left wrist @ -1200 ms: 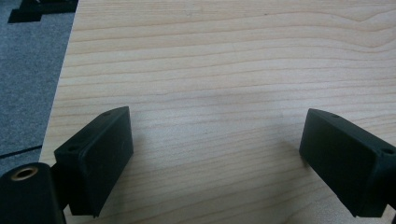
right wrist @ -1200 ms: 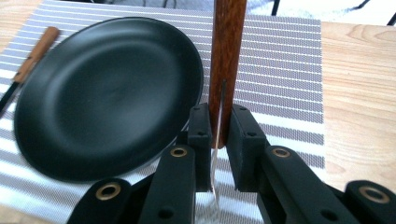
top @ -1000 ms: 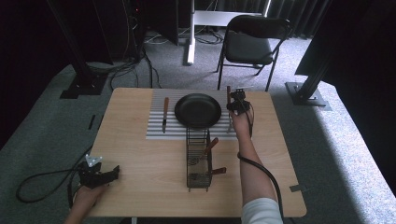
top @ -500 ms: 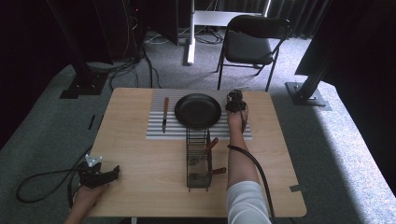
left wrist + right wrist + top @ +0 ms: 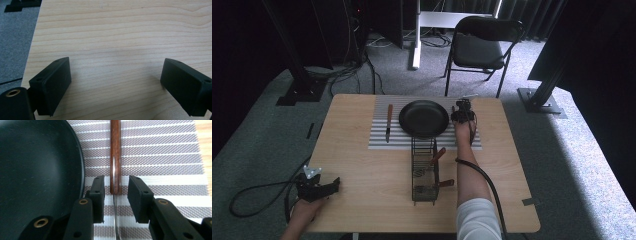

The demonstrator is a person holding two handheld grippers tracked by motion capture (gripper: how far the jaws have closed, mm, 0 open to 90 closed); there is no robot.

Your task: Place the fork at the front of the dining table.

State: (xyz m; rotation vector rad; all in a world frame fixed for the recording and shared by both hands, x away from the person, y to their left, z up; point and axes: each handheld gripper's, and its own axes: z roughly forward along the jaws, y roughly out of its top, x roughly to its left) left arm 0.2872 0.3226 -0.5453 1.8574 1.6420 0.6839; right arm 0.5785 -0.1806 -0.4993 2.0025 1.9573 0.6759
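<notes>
A utensil with a brown wooden handle (image 5: 115, 145) and a thin metal part lies on the striped placemat (image 5: 162, 152), just right of the black plate (image 5: 37, 170). My right gripper (image 5: 116, 182) is open and straddles it where wood meets metal, with a small gap on each side. From above, the right gripper (image 5: 463, 112) sits low at the right rim of the plate (image 5: 423, 118). My left gripper (image 5: 319, 187) rests near the table's front left corner. Its jaws stand wide open (image 5: 116, 67) over bare wood.
A wooden-handled knife (image 5: 388, 122) lies on the placemat (image 5: 382, 140) left of the plate. A wire basket (image 5: 424, 170) with several wooden-handled utensils stands in front of the plate, beside the right forearm. A chair (image 5: 482, 47) stands beyond the table.
The right gripper has drifted slightly back toward the person along the plate's right side. The left gripper has not moved.
</notes>
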